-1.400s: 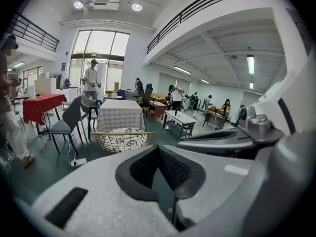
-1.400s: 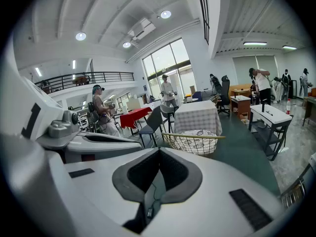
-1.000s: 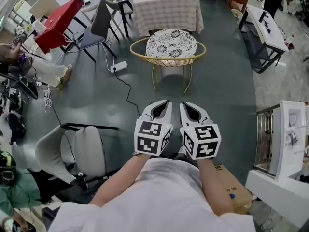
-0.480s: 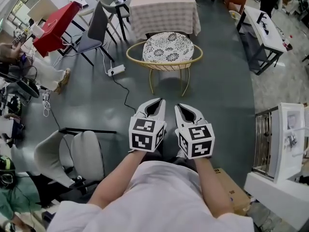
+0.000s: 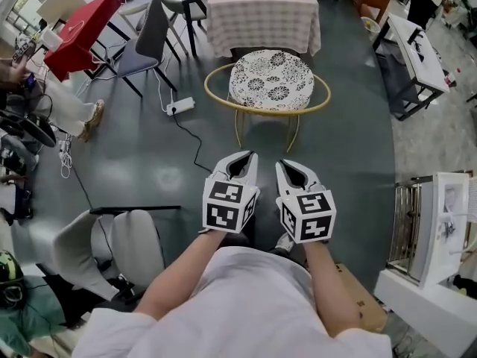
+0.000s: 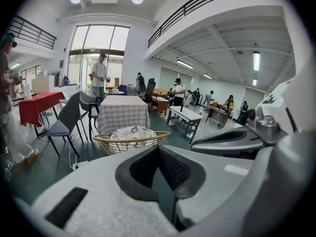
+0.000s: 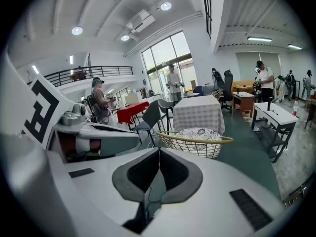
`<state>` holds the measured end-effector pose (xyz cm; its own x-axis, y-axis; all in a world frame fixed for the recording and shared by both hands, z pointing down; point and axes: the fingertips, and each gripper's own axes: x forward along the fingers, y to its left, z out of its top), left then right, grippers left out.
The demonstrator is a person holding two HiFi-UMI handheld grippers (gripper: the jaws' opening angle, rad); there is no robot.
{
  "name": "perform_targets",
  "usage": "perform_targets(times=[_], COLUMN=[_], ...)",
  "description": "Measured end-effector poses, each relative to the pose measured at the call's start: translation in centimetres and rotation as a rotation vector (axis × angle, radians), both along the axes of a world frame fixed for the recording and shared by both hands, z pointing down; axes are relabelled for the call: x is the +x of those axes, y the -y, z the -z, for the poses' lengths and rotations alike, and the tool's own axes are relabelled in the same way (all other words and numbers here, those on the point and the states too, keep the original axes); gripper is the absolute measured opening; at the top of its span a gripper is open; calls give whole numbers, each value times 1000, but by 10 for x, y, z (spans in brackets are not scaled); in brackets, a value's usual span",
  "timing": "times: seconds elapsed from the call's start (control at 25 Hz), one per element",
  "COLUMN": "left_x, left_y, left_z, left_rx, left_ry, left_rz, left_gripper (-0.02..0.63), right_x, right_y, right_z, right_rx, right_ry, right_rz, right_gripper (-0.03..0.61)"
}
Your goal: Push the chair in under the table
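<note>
Chair well beyond closed fingers of left gripper, right gripper

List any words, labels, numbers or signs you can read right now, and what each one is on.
No text in any view can be read.
Cubes on the left tool and the right tool: black-and-white square patterns only, no letters or numbers.
White cabinet: a printed sheet on it, too small to read.
Cardboard box: a blue mark, too blurred to read.
</note>
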<state>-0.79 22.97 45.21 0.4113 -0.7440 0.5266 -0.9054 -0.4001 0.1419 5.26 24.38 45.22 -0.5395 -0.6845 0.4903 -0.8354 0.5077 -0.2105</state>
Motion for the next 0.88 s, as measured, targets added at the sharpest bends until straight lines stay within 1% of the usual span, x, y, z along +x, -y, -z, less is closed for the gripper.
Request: perform_targets(times=[0.24,0.36,0.6,0.8,0.88], left_x=[-14,-21,-30,-35,-41], left_y=[35,53,86,111,119], left_z=[-8,-17,-30,-38,-45], left_rx=[9,-7,14,66,71], left_ry=[13,37,131,232,276], left_rz=[-77,-122,-239,-381,-446], left_gripper=[3,3,5,5,6], right_x=[-15,-21,-29,-34,-34], right_y=[37,57,88,110,118], right_z=[-10,-16,-26,-37,-42], right_rx=[-7,6,35,58,68], right_ry=[-59,-125,-288,-425,-494], right_rz=[1,18,68,151,195], right_gripper=[5,5,5,6,5])
